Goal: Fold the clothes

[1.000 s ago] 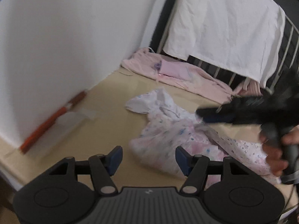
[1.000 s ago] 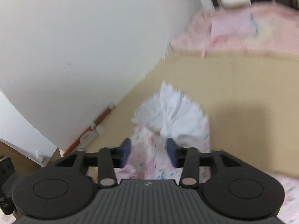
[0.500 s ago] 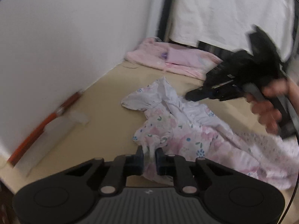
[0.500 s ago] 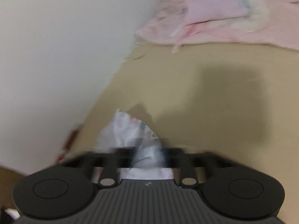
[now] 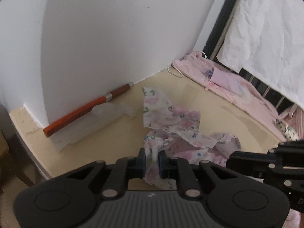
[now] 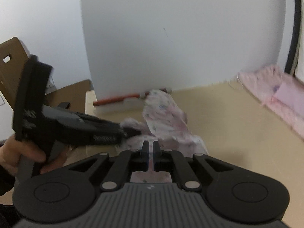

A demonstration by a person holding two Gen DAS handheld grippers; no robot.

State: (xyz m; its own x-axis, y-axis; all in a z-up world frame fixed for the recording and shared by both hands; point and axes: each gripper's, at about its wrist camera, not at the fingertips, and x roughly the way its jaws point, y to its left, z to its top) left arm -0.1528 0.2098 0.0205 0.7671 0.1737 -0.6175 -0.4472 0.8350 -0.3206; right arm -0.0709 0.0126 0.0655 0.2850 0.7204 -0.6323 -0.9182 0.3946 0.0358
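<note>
Floral garment (image 5: 171, 121) crumpled on beige surface (image 5: 114, 133), near wall corner. Left tool (image 5: 152, 160) clamped on bunched garment edge. Right tool (image 6: 150, 150) narrow, jaws opening, thin fold of garment between pads. Orange stick (image 5: 85, 108) along wall. Pink cloth (image 5: 228, 83) at far edge.

Beige tabletop (image 5: 218, 112), set against a white wall. On it: crumpled floral garment (image 5: 171, 117) at centre; red-handled tool (image 5: 85, 108) along the wall at left; pink folded clothes (image 5: 228, 83) along the upper-right edge.
</note>
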